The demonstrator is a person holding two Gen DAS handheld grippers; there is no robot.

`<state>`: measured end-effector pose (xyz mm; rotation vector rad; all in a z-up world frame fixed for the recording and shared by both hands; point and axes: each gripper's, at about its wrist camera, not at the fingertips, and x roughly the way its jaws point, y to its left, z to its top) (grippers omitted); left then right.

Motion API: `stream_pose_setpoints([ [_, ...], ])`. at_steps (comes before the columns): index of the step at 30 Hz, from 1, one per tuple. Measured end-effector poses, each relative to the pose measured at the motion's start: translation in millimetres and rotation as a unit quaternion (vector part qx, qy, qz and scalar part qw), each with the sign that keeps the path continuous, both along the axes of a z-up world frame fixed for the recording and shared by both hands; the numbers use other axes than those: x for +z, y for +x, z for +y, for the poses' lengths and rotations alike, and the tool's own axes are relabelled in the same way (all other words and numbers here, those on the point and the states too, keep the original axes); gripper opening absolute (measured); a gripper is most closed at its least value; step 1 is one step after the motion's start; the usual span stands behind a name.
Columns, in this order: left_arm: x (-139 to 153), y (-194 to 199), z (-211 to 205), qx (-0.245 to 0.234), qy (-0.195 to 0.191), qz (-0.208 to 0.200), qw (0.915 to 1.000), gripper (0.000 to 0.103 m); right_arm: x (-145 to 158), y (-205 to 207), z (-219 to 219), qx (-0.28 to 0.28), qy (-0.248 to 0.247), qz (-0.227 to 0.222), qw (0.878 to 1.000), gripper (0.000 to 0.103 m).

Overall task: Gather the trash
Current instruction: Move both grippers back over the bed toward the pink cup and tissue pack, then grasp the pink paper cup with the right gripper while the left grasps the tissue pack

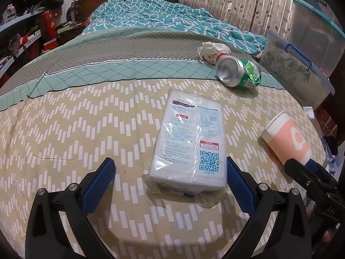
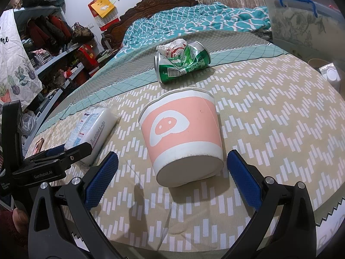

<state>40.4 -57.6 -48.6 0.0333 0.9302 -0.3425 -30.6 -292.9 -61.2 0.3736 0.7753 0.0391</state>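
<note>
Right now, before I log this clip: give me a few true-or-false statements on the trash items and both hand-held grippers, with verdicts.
1. The pink paper cup lies on its side. True.
2. The right hand-held gripper is shut on the cup. False: its jaws stand open on either side of the cup's base, not touching it.
3. The green can is dented. True.
4. The crumpled paper lies apart from the can, near the cup. False: it sits right against the can, on its far side.
5. The left hand-held gripper is open, facing the white plastic-wrapped pack. True.
6. The pack stands upright on end. False: it lies flat on the bed cover.
</note>
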Motion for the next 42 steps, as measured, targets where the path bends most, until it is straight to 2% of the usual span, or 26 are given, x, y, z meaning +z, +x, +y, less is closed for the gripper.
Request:
stream_pose_setpoints([
  [20,3,1,4,-0.005,-0.015,0.000,0.9999,0.095,0,2,-1,0.000,0.005,-0.003,1.000,0.100],
  [28,4,1,4,-0.006,-0.007,0.000,1.0000,0.095,0,3,1,0.000,-0.002,-0.001,1.000,0.100],
  [31,4,1,6,-0.007,-0.018,0.000,0.9998,0.095,0,4,2,0.000,-0.002,0.000,1.000,0.100],
  [34,6,2,11,-0.009,-0.044,0.004,0.9990,0.095,1,6,7,0.007,-0.023,0.011,1.000,0.100],
  [36,6,3,9,-0.015,-0.044,0.007,0.9989,0.095,1,7,10,0.015,-0.032,0.015,0.999,0.099],
  [37,6,3,7,-0.016,-0.039,0.008,0.9991,0.094,1,8,10,0.018,-0.030,0.016,0.999,0.095],
  [38,5,4,4,-0.018,-0.035,0.008,0.9992,0.093,2,10,11,0.023,-0.027,0.018,0.999,0.086],
  [39,6,4,1,-0.021,-0.033,0.008,0.9992,0.084,2,10,11,0.026,-0.027,0.019,0.999,0.080],
  [40,6,4,-2,-0.024,-0.030,0.006,0.9992,0.073,1,12,10,0.030,-0.029,0.021,0.999,0.062],
  [41,8,4,-8,-0.036,-0.029,0.008,0.9989,0.060,1,12,8,0.034,-0.025,0.018,0.999,0.062],
  [42,8,6,-12,-0.044,-0.033,0.014,0.9984,0.059,1,11,5,0.035,-0.019,0.016,0.999,0.061],
])
